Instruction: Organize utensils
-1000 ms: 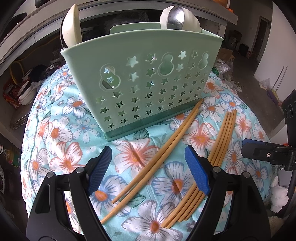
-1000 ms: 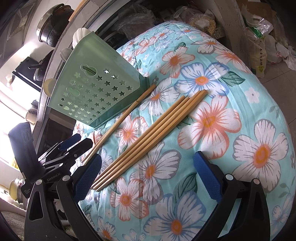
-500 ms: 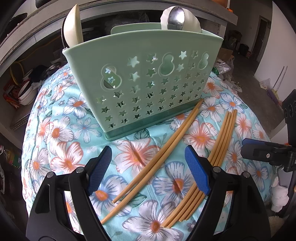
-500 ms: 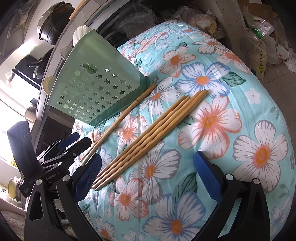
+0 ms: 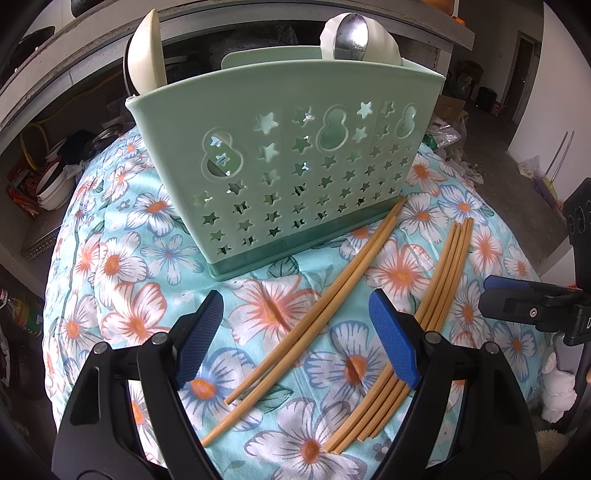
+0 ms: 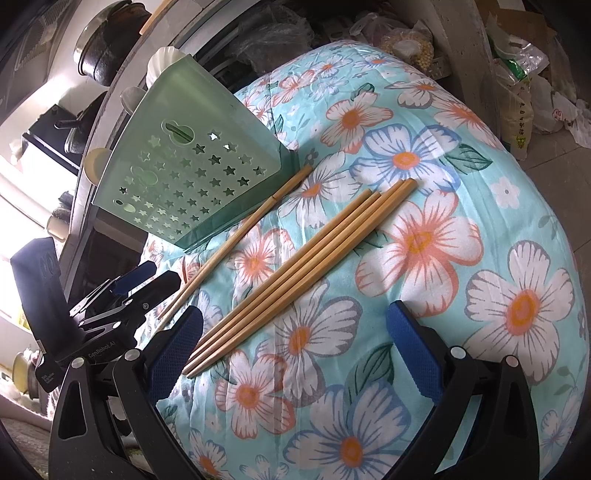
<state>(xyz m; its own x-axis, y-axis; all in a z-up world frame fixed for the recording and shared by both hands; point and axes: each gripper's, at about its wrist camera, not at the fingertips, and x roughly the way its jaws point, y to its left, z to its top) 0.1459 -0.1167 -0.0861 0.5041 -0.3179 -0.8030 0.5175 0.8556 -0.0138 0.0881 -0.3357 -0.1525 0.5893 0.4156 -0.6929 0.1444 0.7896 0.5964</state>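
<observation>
A pale green utensil holder [image 5: 288, 177] with star cut-outs stands on the flowered cloth [image 5: 122, 266]; a cream spoon [image 5: 146, 55] and a metal spoon [image 5: 349, 35] stick out of it. A pair of bamboo chopsticks [image 5: 317, 314] lies in front of it, between the fingers of my open left gripper [image 5: 295, 332] and below them. Several more chopsticks [image 6: 299, 273] lie in a bundle to the right. My right gripper [image 6: 295, 343] is open above the cloth, its left pad [image 6: 173, 350] beside the bundle's thin tips. The holder [image 6: 192, 155] also shows in the right wrist view.
The cloth covers a rounded table that falls away on all sides. A shelf with pots and bowls [image 5: 51, 177] lies behind. Bags [image 6: 517, 74] crowd the floor at the right. The other gripper [image 6: 110, 306] appears at the left of the right wrist view.
</observation>
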